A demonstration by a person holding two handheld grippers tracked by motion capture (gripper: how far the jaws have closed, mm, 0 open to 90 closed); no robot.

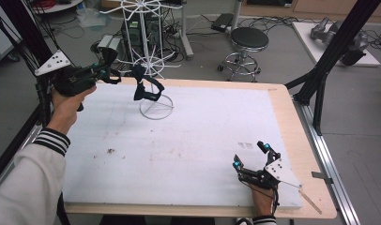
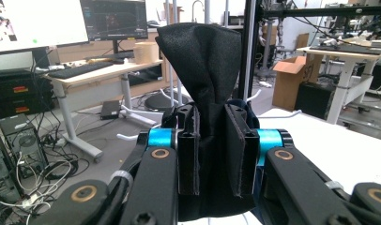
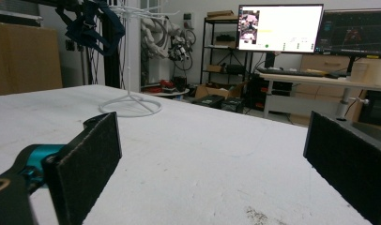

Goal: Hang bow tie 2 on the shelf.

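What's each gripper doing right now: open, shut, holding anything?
Left gripper: shut on a black cloth item, held up by the white wire rack.
Right gripper: open, holding nothing, low over the table.

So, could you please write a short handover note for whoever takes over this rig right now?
Left gripper: shut on the dark cloth item, held up beside the white wire rack at the table's far left.
Right gripper: open, holding nothing, resting low over the white table cover near the front right.
Done: cloth gripped and lifted.
Left: whether it goes onto or comes off a rack arm cannot be told; I would guess it hangs there next.
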